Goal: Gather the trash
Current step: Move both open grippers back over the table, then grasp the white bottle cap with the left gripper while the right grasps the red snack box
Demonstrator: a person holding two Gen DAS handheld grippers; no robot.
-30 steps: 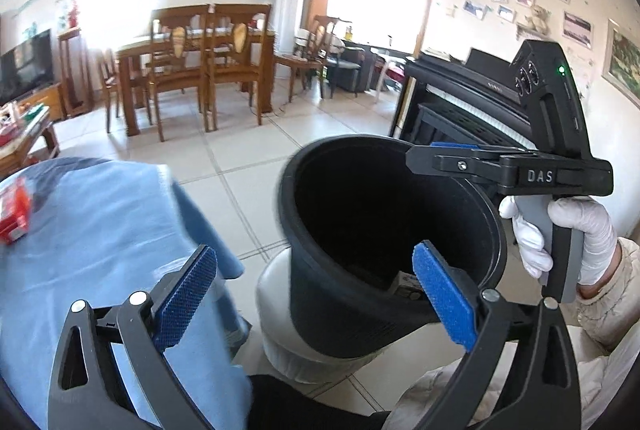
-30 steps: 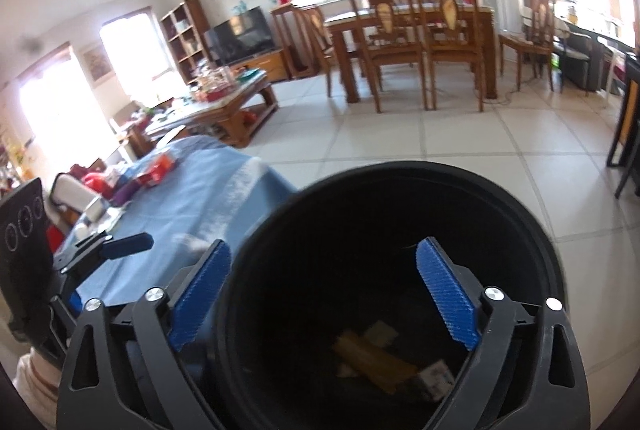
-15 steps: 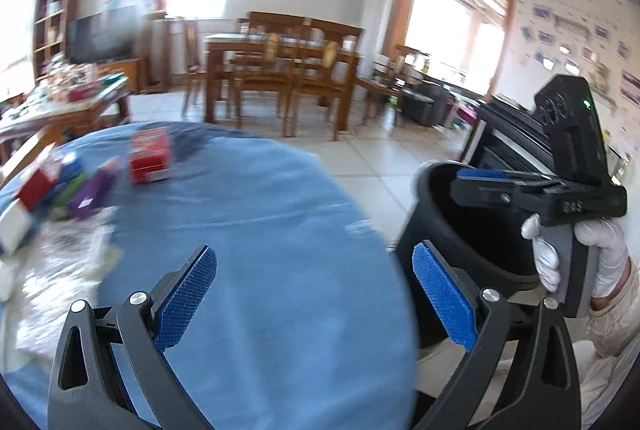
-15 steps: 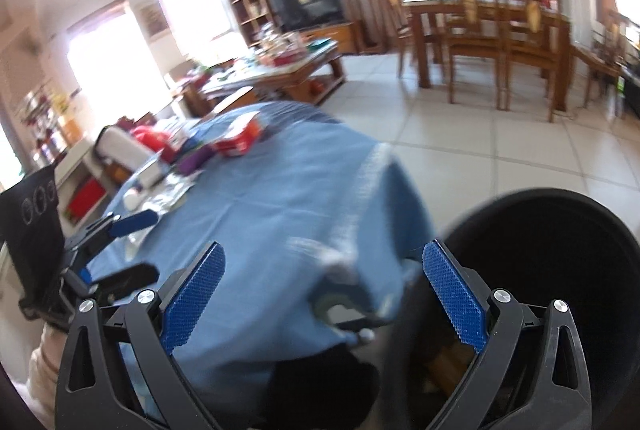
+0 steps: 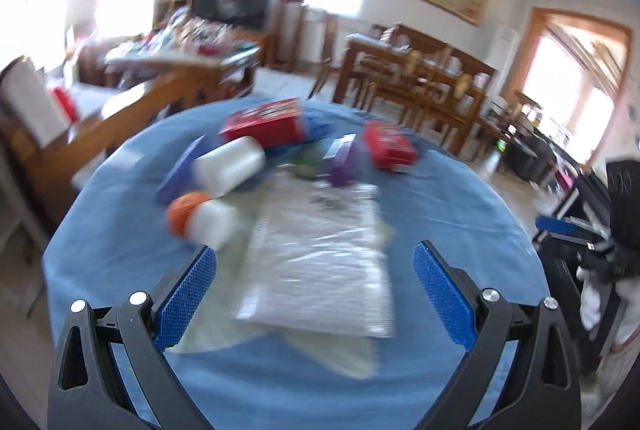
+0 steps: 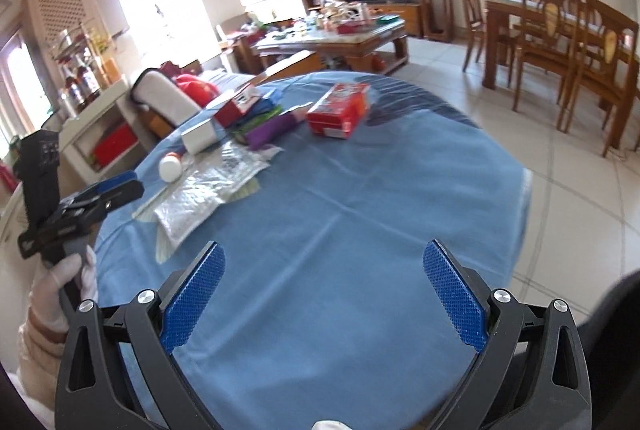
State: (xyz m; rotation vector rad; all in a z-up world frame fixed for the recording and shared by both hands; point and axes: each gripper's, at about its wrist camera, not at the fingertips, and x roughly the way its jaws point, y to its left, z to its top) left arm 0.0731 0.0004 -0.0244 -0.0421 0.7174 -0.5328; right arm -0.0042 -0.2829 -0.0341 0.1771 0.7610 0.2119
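We held the left gripper [image 5: 314, 296] over the near edge of the blue-clothed table [image 5: 460, 198], its jaws spread wide and holding nothing. The right gripper [image 6: 324, 296] was likewise wide apart and empty, over a bare stretch of cloth on the bin side of the table.

The trash lay clustered toward the far left of the table. Nearest was a clear plastic bag [image 5: 320, 258], lying flat directly between and just beyond the left fingertips, at twelve o'clock from them. Its long axis ran roughly from six to twelve in the left wrist view, so it pointed along the fingers, not across them. The view was blurred, and we could not tell where the bag's edges ended against the pale sheet beneath it.

At about eleven o'clock of the left gripper lay an orange-capped white bottle [image 5: 200, 220] on its side, with a larger white container [image 5: 230, 168] beyond it. Farther back were a red box [image 5: 266, 124], a purple item [image 5: 342, 168] and a second red carton [image 5: 388, 146].

From the right gripper the same bag [image 6: 204, 190] sat at ten o'clock, well apart, and the red carton [image 6: 340, 108] at twelve, farther off.

We judged the left hand plainly the nearer to the bag, and the likely one to take it. A pinch across the bag's short width would suit the present finger line. The black bin [image 6: 616, 314] showed only as a dark rim at four o'clock in the right view.
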